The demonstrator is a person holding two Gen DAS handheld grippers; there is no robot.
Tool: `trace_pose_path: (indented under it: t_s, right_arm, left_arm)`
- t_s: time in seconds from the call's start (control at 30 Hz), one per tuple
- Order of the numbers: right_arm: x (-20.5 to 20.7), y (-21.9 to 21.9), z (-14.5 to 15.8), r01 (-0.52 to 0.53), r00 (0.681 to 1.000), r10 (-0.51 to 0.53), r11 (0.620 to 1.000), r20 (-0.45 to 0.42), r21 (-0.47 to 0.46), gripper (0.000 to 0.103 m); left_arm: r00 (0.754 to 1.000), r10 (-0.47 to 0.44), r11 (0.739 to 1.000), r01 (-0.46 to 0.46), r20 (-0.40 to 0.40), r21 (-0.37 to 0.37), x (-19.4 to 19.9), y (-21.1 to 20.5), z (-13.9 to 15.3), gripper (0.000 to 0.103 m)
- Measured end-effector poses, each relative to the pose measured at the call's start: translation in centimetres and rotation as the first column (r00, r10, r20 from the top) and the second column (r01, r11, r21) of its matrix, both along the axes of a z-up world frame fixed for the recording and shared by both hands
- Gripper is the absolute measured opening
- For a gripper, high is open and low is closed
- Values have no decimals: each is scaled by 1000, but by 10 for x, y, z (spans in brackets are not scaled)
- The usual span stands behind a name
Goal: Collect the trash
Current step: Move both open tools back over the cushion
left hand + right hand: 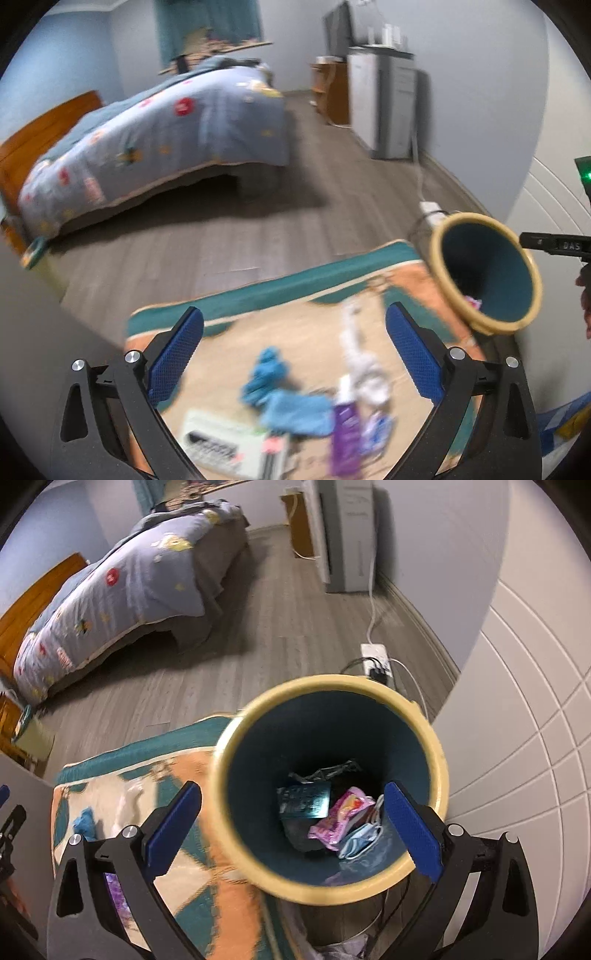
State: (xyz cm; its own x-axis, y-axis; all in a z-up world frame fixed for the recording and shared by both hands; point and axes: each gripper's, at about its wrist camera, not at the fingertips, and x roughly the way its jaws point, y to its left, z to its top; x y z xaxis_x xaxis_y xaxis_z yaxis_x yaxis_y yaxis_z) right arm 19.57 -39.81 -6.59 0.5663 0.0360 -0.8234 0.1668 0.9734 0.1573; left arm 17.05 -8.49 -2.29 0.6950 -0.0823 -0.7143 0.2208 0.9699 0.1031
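Right wrist view: fingers (413, 834) apart, empty; bin (436, 753) at frame centre holds wrappers (340, 816).
Left wrist view: fingers (177, 354) apart, empty; litter (343, 428) on rug (258, 295), bottom centre.

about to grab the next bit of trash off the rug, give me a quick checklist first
1. Left hand-held gripper open and empty: ok.
2. Right hand-held gripper open and empty: ok.
3. Trash bin upright with room inside: ok; only a pink wrapper, a face mask and a few dark items at the bottom.
4. Trash left on the rug: ok; purple wrapper and blue cloth lie below the left gripper.
5. Target sharply seen: not ok, motion blur.
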Motion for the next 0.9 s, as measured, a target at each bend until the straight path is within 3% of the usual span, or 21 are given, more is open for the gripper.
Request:
trace_pose_path:
  t_s: [0.33,0.47,0.6,0.8,0.9]
  right_arm:
    - [-14,104,9,-126,992,126,992,2,14,97]
    - [-12,124,-5,-152,988,152,988,-15,-17,97]
    - [-2,142,-29,-191,981,190,982,-49,-12,97]
    - [23,171,-76,-299,951,288,950,-111,-94,97]
    - [30,181,-90,-329,941,320,941,-111,-77,97]
  left_arm:
    - [991,124,989,-127,47,75,-54,79,-12,98]
    - [988,151,986,-152,7,63,-46,95,-22,98]
    - [991,131,991,-131,-42,-5,-37,101,-35,98]
    - [987,83,996,-87,-137,-25,-3,97,-82,98]
    - [984,41,999,-45,-175,-23,17,90,-104,98]
